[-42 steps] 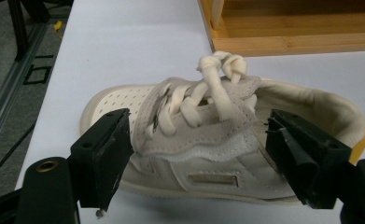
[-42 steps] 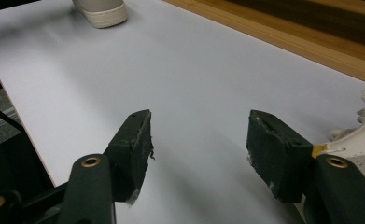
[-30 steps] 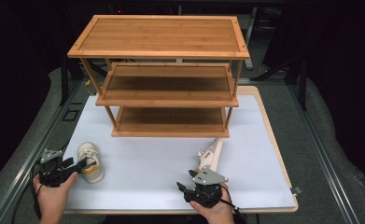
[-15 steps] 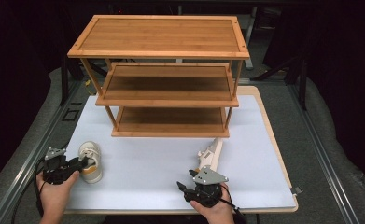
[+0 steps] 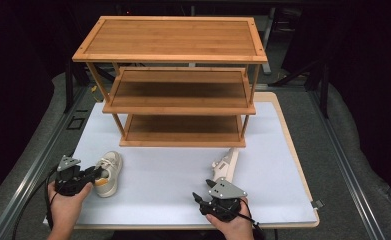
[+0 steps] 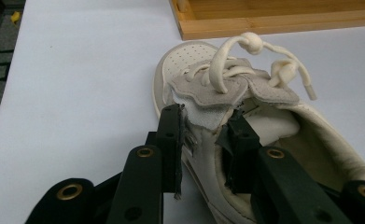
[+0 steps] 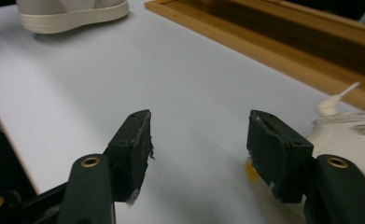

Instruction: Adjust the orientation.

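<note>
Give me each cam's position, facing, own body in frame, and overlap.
High view: above the person's side, looking forward and down at the rack; both hands show.
Left gripper view: on the left gripper, jaws just closing around the left shoe.
Right gripper view: on the right gripper, jaws apart over the mat.
Shared: left shoe, rack.

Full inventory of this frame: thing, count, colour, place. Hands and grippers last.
Rack: 1, brown wood, three shelves, at the back of the mat.
Mat: 1, white, on the table.
Left shoe: 1, cream, front left of the mat, its side wall between the left gripper's jaws.
Right shoe: 1, cream, front right, beside the right gripper.
Left gripper: 1, black, jaws just been closing on the left shoe.
Right gripper: 1, black, open over the mat.
Hands: 2, bottom edge.
</note>
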Tool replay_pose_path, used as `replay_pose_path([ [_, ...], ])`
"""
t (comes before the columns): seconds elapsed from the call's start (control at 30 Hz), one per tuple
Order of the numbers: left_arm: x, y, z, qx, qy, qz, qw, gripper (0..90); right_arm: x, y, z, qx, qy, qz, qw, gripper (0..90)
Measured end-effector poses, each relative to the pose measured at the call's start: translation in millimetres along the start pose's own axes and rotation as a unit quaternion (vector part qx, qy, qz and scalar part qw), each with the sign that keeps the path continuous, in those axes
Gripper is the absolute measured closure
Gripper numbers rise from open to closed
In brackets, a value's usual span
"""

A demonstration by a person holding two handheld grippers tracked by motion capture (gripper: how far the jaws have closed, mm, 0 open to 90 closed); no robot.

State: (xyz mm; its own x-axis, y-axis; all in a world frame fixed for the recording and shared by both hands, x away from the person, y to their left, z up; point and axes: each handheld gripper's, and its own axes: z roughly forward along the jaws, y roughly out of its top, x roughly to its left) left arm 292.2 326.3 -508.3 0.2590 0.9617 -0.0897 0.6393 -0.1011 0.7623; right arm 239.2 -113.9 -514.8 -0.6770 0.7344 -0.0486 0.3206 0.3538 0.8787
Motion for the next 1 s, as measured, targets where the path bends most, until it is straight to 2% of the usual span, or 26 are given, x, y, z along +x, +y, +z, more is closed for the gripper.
replay_pose_path([
  [0.13, -1.8, 1.1, 0.6, 0.001, 0.003, 0.006, 1.0000, 71.5, -6.6, 3.1, -7.6, -0.013, -0.016, 0.001, 0.9998, 38.6],
  [0.2, -1.3, 1.0, 0.9, 0.000, 0.002, 0.005, 1.0000, 71.6, -11.7, 4.6, -12.6, -0.016, -0.035, -0.003, 0.9992, 37.8],
  [0.23, -0.8, 0.8, 0.9, 0.000, -0.001, 0.004, 1.0000, 71.5, -18.1, 5.5, -18.2, -0.019, -0.054, -0.005, 0.9984, 36.5],
  [0.3, 0.4, 0.2, 0.6, 0.000, -0.003, 0.003, 1.0000, 71.4, -20.1, 5.4, -19.5, -0.019, -0.059, -0.002, 0.9981, 36.3],
  [0.37, 0.5, -1.2, 0.6, -0.001, -0.004, 0.004, 1.0000, 70.8, -25.7, 4.2, -22.2, -0.013, -0.072, 0.001, 0.9973, 36.2],
  [0.5, 0.9, -3.8, 1.5, -0.002, -0.011, -0.001, 0.9999, 68.3, -35.6, 0.4, -21.8, 0.004, -0.084, 0.019, 0.9963, 36.0],
  [0.6, 1.7, -4.2, 1.5, -0.003, -0.012, -0.001, 0.9999, 67.9, -43.1, -4.9, -17.1, 0.026, -0.079, 0.038, 0.9958, 36.0],
  [0.67, 2.0, -4.4, 1.4, -0.003, -0.012, -0.001, 0.9999, 67.9, -44.4, -4.9, -18.5, 0.028, -0.080, 0.046, 0.9954, 35.8],
  [0.83, 2.4, -4.5, 1.4, -0.003, -0.014, -0.003, 0.9999, 67.7, -45.3, -7.6, -22.0, 0.036, -0.089, 0.047, 0.9943, 33.6],
  [0.87, 2.5, -4.4, 1.5, -0.004, -0.014, -0.003, 0.9999, 67.6, -48.8, -10.1, -25.2, 0.031, -0.079, 0.065, 0.9943, 31.6],
  [0.9, 2.6, -4.5, 1.5, -0.004, -0.015, -0.004, 0.9999, 67.6, -48.8, -10.1, -25.2, 0.031, -0.079, 0.065, 0.9943, 31.6],
  [0.93, 2.9, -4.7, 1.5, -0.003, -0.017, -0.007, 0.9998, 66.9, -54.8, -12.1, -29.5, 0.028, -0.068, 0.095, 0.9927, 31.1],
  [1.0, 3.3, -4.8, 1.7, -0.002, -0.020, -0.008, 0.9998, 66.6, -56.3, -12.4, -30.5, 0.029, -0.066, 0.102, 0.9922, 30.9],
])
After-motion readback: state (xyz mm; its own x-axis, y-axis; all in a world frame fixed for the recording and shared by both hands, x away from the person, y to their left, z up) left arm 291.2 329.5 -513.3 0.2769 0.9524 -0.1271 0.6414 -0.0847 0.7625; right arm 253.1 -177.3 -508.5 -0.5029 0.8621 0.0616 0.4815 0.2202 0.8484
